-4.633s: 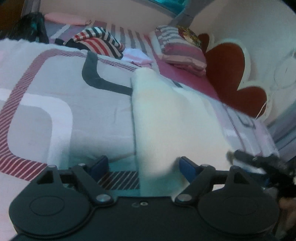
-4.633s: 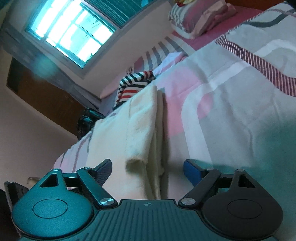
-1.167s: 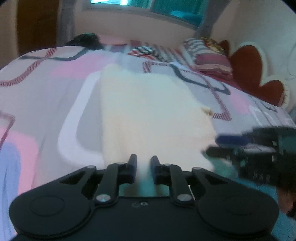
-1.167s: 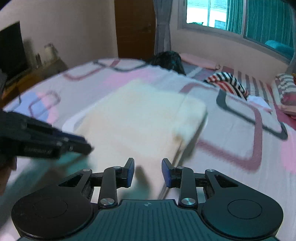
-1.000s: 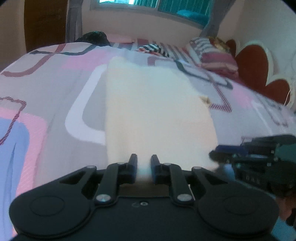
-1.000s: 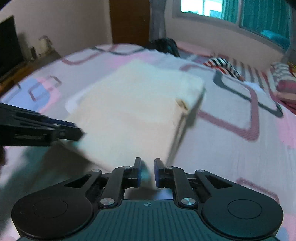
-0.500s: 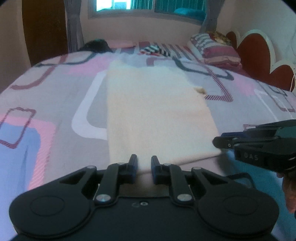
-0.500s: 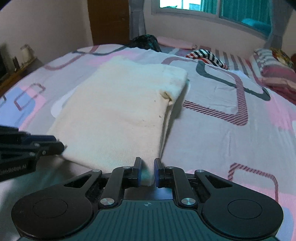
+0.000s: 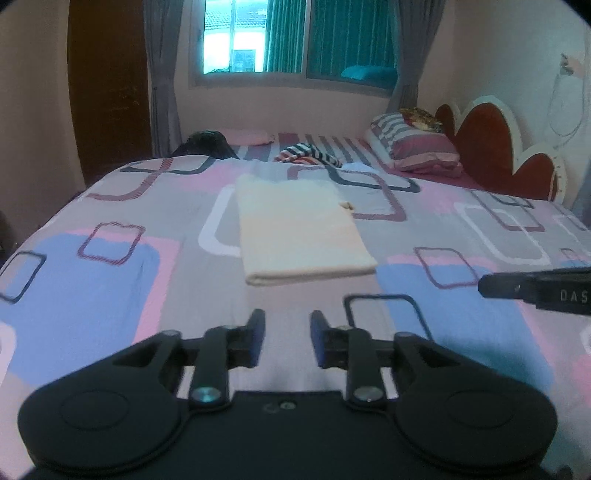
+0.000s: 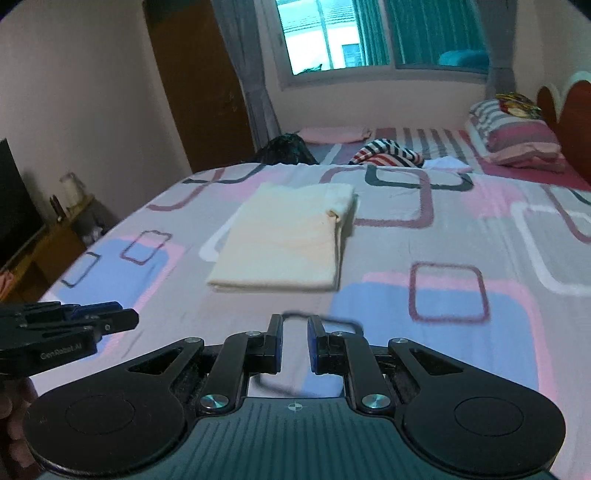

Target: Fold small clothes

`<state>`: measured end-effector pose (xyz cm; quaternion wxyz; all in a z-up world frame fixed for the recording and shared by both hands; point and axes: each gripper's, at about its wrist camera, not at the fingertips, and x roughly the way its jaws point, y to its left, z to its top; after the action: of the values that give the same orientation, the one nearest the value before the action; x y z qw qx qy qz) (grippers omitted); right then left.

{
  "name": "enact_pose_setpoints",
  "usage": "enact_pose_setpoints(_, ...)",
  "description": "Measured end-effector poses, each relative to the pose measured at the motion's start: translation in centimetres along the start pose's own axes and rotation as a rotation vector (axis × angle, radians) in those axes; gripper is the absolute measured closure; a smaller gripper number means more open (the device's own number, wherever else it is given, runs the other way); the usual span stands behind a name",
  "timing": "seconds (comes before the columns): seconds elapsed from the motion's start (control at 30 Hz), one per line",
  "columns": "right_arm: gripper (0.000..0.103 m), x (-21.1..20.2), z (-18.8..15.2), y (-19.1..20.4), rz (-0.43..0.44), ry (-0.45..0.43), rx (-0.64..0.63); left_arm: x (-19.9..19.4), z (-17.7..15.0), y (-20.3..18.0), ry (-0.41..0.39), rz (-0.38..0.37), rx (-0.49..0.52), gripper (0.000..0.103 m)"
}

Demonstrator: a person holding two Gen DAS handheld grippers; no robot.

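Lying flat on the patterned bedspread, a cream garment shows as a neat, folded rectangle, its doubled near edge facing both tongs and a small tab or sleeve corner poking out at its far right side. In the right wrist view the same cream garment has a thicker layered fold along its right edge and a smooth, unwrinkled top.

The left tongs hover over the bedspread short of the garment, which lies ahead of them and slightly beyond their tips, well apart from the pads. Their jaws are opening, with only bedspread visible through the gap. The right tongs hang in the same way on the near side of the garment, jaws standing a narrow gap apart and gripping nothing; the cloth lies ahead of them and a little to the left. Each tool shows at the edge of the other's view: the right tongs to the right of the left pair, the left tongs to the left of the right pair, with a hand beneath them.

Beyond the garment, farther from both tongs, lie a striped garment, a dark bundle and a striped pillow beneath a window.
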<state>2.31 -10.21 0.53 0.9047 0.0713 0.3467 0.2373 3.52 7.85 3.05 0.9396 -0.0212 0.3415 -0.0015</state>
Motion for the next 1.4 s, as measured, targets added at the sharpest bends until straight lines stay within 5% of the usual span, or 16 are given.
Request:
enact_pose_setpoints(0.2,0.089,-5.7,-2.9,3.2,-0.006,-0.024,-0.024,-5.9,-1.1,-0.8,-0.053,-0.005,0.018,0.075)
enact_pose_setpoints(0.23,0.089,-6.3,-3.2,3.7,-0.012,-0.027,-0.037,-6.7,-1.1,-1.0,-0.07,-0.004,0.024,0.068)
enact_pose_setpoints(0.27,0.089,-6.8,-3.4,4.2,-0.019,-0.03,-0.044,-7.3,-1.1,-1.2,-0.084,0.002,0.027,0.036)
enact_pose_setpoints(0.3,0.072,-7.0,-3.6,4.4,-0.031,-0.035,-0.044,-8.0,-1.0,-1.4,-0.108,0.008,0.027,0.011)
enact_pose_setpoints(0.33,0.005,-7.3,-3.7,4.7,-0.064,-0.046,-0.036,-8.8,-1.3,-1.5,-0.168,0.037,0.019,0.004)
enact_pose_setpoints(0.4,0.0,-8.1,-4.1,5.0,-0.132,-0.119,-0.006,-10.0,-1.6,-2.2,-0.275,0.095,0.029,0.001)
enact_pose_setpoints(1.4,0.0,-11.2,-4.1,4.8,-0.189,-0.143,0.016,-10.8,-2.4,-1.9,-0.184,0.121,0.008,0.0)
